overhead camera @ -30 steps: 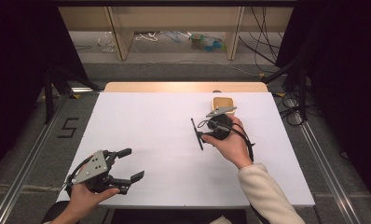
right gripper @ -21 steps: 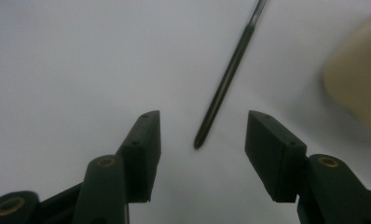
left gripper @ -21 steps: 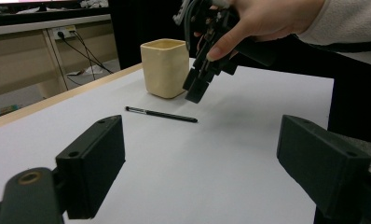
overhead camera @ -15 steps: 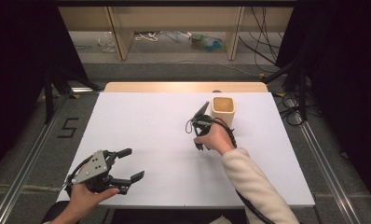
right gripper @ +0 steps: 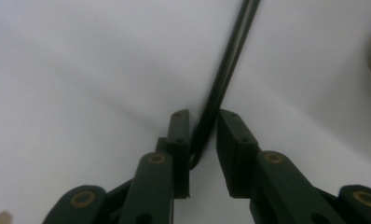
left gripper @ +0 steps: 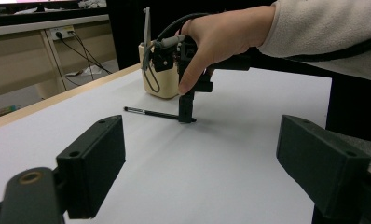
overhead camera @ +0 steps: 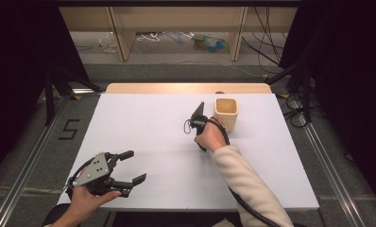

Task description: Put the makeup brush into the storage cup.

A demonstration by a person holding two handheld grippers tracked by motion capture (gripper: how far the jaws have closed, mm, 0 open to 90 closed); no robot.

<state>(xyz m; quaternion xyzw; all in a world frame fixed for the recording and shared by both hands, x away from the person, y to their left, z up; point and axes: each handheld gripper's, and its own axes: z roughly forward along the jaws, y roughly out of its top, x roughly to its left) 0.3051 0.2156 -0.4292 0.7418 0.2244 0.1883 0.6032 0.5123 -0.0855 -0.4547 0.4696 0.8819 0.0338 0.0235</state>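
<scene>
Pen (left gripper: 151, 113), thin and black, lies flat on the white bench (overhead camera: 143, 123) just in front of the cream cup (overhead camera: 226, 112), which stands upright near the far edge. In the left gripper view the right gripper (left gripper: 187, 119) points straight down with its tips on the bench at one end of the pen, the person's right hand (left gripper: 221, 37) wrapped around its body and a cream sleeve (overhead camera: 245, 182) reaching back toward the near edge. In the right gripper view the pen runs up and away between the two jaws: it lies against the left one, while a narrow gap separates it from the right one, so the jaws have just been closing around it but do not yet pinch it from both sides. The left gripper (overhead camera: 129, 167) rests well apart at the near left corner of the bench, held in the left hand (overhead camera: 89, 201), with its jaws spread wide and nothing between them.
</scene>
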